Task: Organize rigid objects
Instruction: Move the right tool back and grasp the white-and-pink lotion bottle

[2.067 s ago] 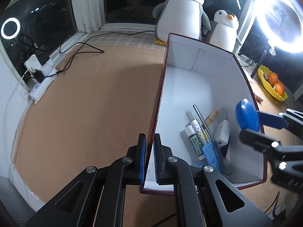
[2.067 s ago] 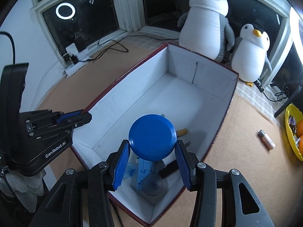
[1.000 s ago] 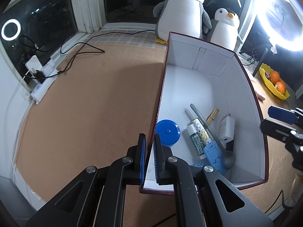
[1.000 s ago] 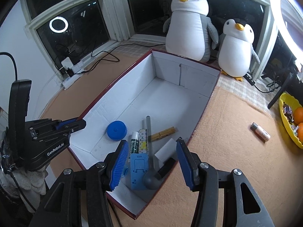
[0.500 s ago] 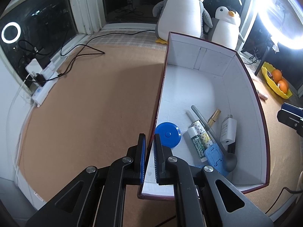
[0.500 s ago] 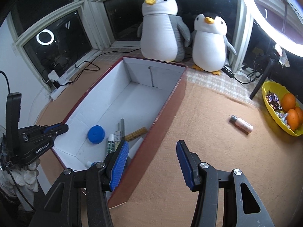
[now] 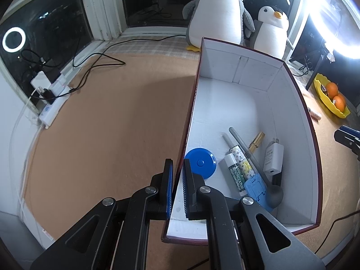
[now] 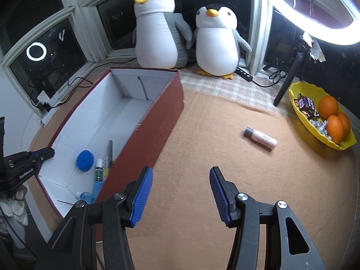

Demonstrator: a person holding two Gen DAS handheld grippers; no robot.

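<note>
Standing on the tan mat (image 8: 202,157), the long red box (image 8: 157,126) with its white lining takes up the left half of the right wrist view, and most of the small items already lie at its near end: a blue disc (image 7: 200,163), a white charger (image 7: 273,158), a tube (image 7: 235,175), a grey file (image 7: 245,148) and a wooden clip (image 7: 256,142). The left gripper (image 7: 177,191) is pinched narrow on the box's left wall, one finger outside and one inside, so it looks to be steadying the box rather than free to fetch anything.

The right gripper (image 8: 180,191) hangs empty over bare mat just right of the box, its jaws spread wide. The one loose item left out appears to be the pink bottle (image 8: 261,138), lying flat on the mat ahead of this gripper and a little to its right, well apart from the box and short of the yellow fruit bowl (image 8: 299,117). Its long axis runs on a diagonal, grey cap toward the far left, base toward the near right. That puts it across the fingers' line only partly, so my judgement is that the right hand, clearly the nearer one, needs to reach forward-right and twist somewhat so the pads close across the bottle's narrow width.
</note>
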